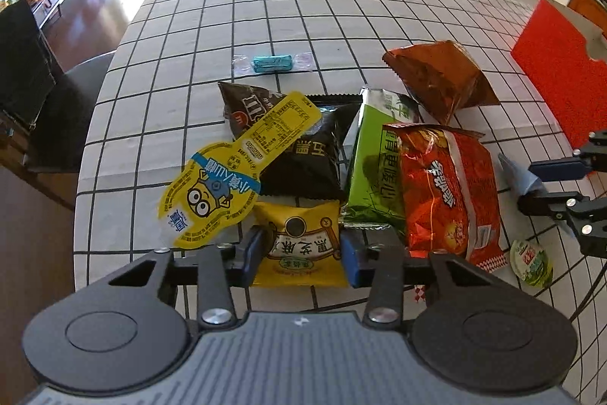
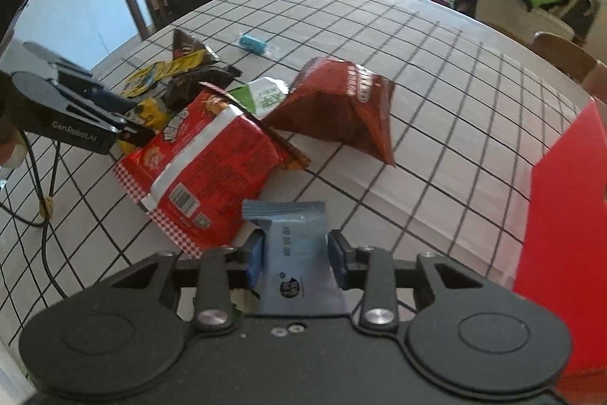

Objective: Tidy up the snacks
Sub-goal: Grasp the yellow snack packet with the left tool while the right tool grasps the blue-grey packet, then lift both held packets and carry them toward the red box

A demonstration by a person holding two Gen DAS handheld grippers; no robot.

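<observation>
Snacks lay heaped on the grid-patterned tablecloth (image 1: pixel 170 71). Left gripper (image 1: pixel 301 249) pinched a small yellow packet (image 1: pixel 299 253) at the near edge of the heap, blue pads pressed on both its sides. Right gripper (image 2: pixel 294 253) clamped a blue packet (image 2: pixel 294 245), jaws nearly together on it. Beside it: red chip bag (image 2: pixel 205 154), touching the green packet (image 1: pixel 373 158). Brown bag (image 1: pixel 442 78) sat beyond, just apart. Yellow Minion-print sachet (image 1: pixel 224 173) overlapped two dark packets (image 1: pixel 307 154). Teal wrapped candy (image 1: pixel 271 62) lay alone, farther out. Red box (image 1: pixel 557 71) stood at the right edge.
</observation>
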